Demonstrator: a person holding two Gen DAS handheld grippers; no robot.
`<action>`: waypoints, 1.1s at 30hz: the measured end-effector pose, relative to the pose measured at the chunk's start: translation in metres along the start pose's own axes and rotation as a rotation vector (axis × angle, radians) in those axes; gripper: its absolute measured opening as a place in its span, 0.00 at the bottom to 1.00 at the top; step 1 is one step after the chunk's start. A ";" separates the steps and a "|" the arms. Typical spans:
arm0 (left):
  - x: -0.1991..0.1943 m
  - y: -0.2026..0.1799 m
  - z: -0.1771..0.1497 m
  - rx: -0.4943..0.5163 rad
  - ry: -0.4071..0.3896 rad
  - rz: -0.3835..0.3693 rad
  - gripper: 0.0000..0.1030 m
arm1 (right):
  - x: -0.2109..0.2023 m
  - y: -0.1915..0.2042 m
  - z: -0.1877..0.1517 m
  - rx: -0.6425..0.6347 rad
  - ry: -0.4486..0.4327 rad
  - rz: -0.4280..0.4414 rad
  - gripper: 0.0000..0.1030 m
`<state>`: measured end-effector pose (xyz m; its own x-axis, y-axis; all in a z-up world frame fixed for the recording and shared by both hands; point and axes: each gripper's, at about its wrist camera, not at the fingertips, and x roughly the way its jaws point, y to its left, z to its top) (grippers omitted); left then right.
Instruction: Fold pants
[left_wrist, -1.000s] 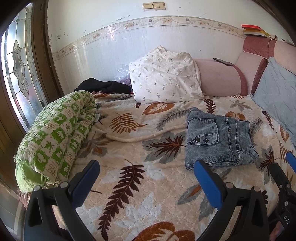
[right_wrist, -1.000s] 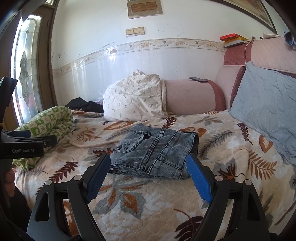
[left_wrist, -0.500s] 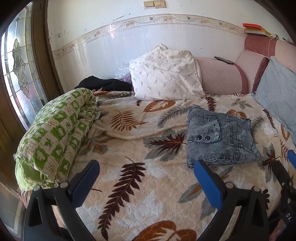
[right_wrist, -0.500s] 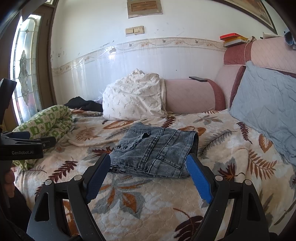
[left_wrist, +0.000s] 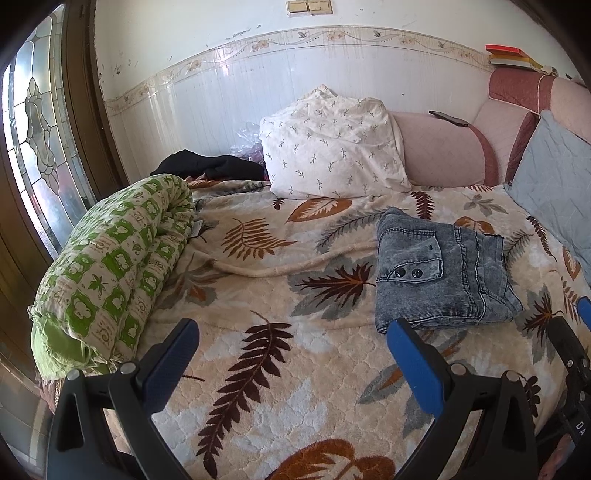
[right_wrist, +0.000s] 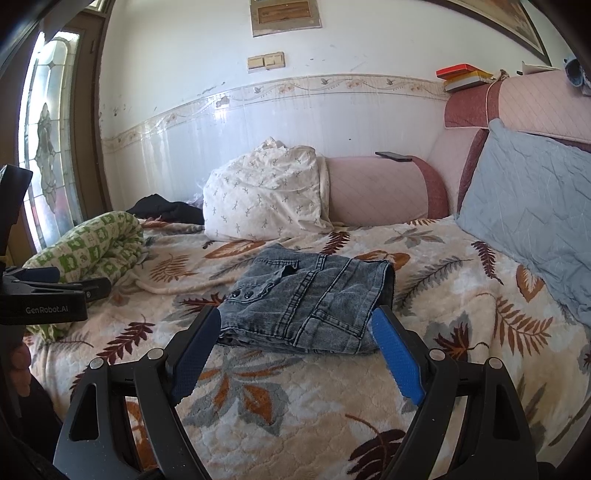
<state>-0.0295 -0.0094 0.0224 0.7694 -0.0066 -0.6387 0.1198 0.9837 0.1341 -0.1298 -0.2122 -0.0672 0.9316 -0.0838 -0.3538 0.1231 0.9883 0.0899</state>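
The grey denim pants (left_wrist: 439, 269) lie folded into a compact rectangle on the leaf-patterned bedspread (left_wrist: 258, 302), right of centre; they also show in the right wrist view (right_wrist: 306, 299). My left gripper (left_wrist: 291, 328) is open and empty, held above the bedspread to the left of and nearer than the pants. My right gripper (right_wrist: 295, 317) is open and empty, just in front of the pants' near edge, not touching them. The left gripper's body shows at the left edge of the right wrist view (right_wrist: 44, 295).
A rolled green-and-white quilt (left_wrist: 110, 266) lies along the bed's left side. A white patterned pillow (left_wrist: 332, 147) and dark clothing (left_wrist: 210, 166) sit at the back. A grey-blue cushion (right_wrist: 532, 206) leans at the right. A phone (left_wrist: 448, 119) rests on the pink bolster.
Both grippers have drawn back and dipped slightly, so the pants sit a little higher in both views. The pants have not moved. Both grippers stay open.
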 end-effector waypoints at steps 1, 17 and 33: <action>0.000 0.000 0.000 -0.002 -0.002 0.002 1.00 | 0.000 0.000 0.000 0.000 -0.002 -0.001 0.82; -0.002 0.003 0.002 -0.008 -0.005 -0.006 1.00 | -0.001 0.001 0.001 -0.007 -0.002 -0.004 0.82; -0.001 0.004 0.006 -0.026 0.011 -0.020 1.00 | 0.001 -0.002 0.003 -0.001 -0.004 0.010 0.82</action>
<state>-0.0264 -0.0070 0.0280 0.7598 -0.0244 -0.6497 0.1183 0.9878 0.1013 -0.1284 -0.2143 -0.0646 0.9341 -0.0749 -0.3490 0.1139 0.9892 0.0925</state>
